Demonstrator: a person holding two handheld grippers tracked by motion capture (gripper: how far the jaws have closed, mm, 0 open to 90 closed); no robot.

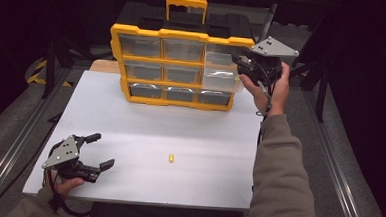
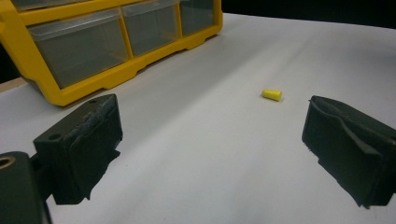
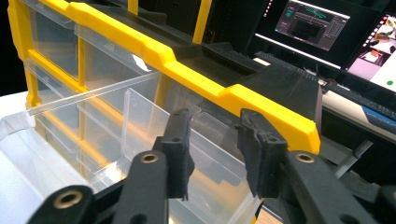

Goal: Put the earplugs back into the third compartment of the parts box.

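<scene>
The right claw [image 1: 243,66], jaws parted, sits at a pulled-out clear plastic drawer [image 1: 221,79] of the yellow organiser [image 1: 135,31], likely readying it for the small yellow cone [image 1: 171,158]; the left claw [image 1: 100,150] waits wide apart on the white worktop [image 1: 139,131].

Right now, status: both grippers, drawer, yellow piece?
Left gripper open, low over table. Right gripper at the pulled-out clear drawer of the yellow organizer; grip unclear. Small yellow piece loose mid-table, nothing around it.

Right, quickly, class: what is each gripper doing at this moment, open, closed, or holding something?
Left gripper: open, holding nothing, above the white table.
Right gripper: at the pulled-out clear drawer; cannot tell whether it grips it.
</scene>
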